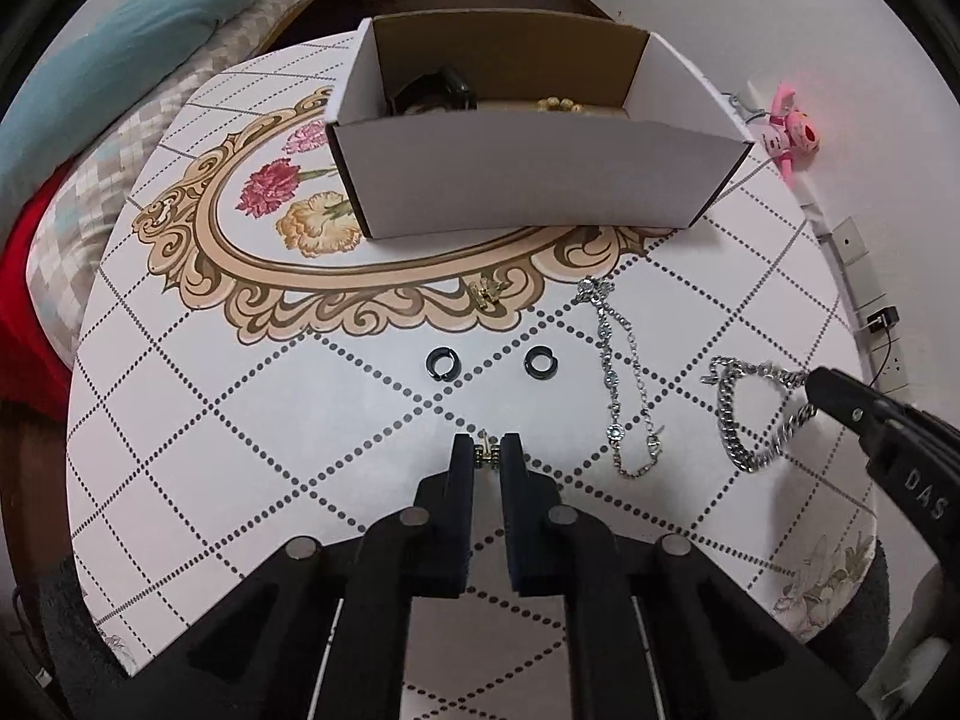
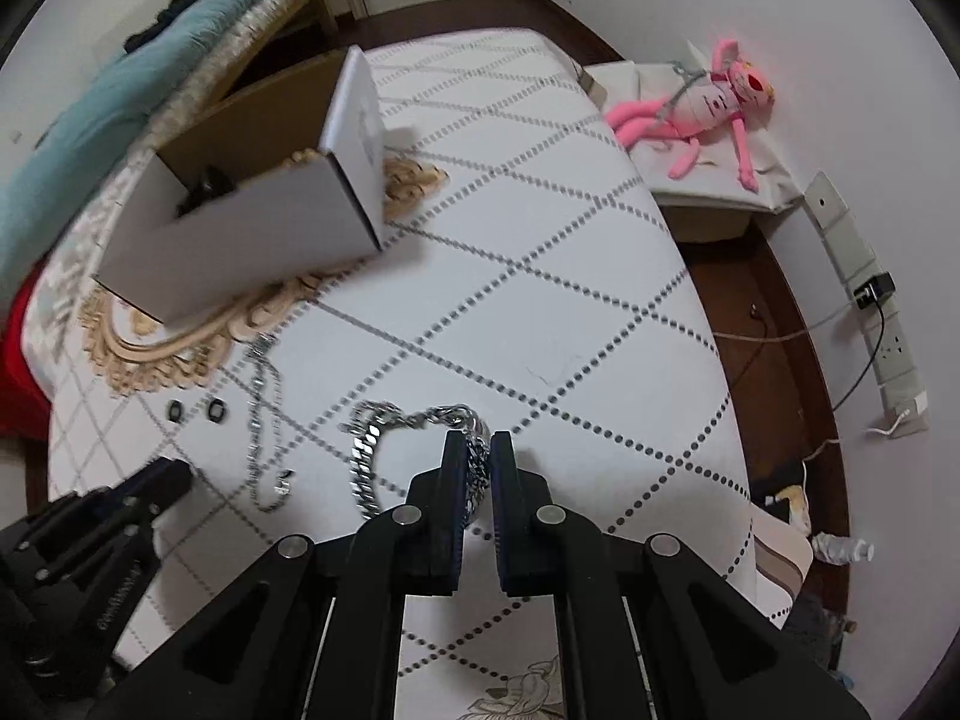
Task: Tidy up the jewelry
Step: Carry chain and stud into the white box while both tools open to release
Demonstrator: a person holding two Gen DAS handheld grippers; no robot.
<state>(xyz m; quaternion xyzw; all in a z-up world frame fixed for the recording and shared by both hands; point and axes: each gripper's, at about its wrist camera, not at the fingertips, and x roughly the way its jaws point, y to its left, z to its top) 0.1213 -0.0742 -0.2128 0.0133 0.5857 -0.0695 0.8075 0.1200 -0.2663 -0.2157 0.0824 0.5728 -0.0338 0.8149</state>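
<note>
left hand-held gripper (image 1: 486, 450): nearest the lens, jaws drawn in to a narrow gap, pinching a small gold earring (image 1: 486, 454) at the tips, just above the bench (image 1: 240, 420)
black hoops: two small rings, one (image 1: 439, 362) to the left and one (image 1: 538, 360) to the right, lying loose on the bench ahead of the left tips, well apart from each other
second gold piece (image 1: 487, 294): on the ornate border print, between the hoops and the box
cardboard box (image 1: 540, 180): open-topped, at the far middle of the bench; a dark item (image 1: 444, 93) and gold beads (image 1: 558, 105) already lie inside, so the sorting looks partly done
thin silver chain (image 1: 624, 384): stretched out right of the hoops, untouched
chunky silver bracelet (image 2: 372, 450): right of the thin chain, one end caught between the tips of the right tool
right hand-held gripper (image 2: 478, 450): nearly closed on the bracelet links; whether the bracelet is lifted I cannot tell
left to do: by my count six pieces are outside the box, two of them gripped
room: open bench between both tools and the box; its near wall stands high and must be cleared; bench edge curves close on the right, with floor and a pink plush toy (image 2: 720, 102) beyond
</note>
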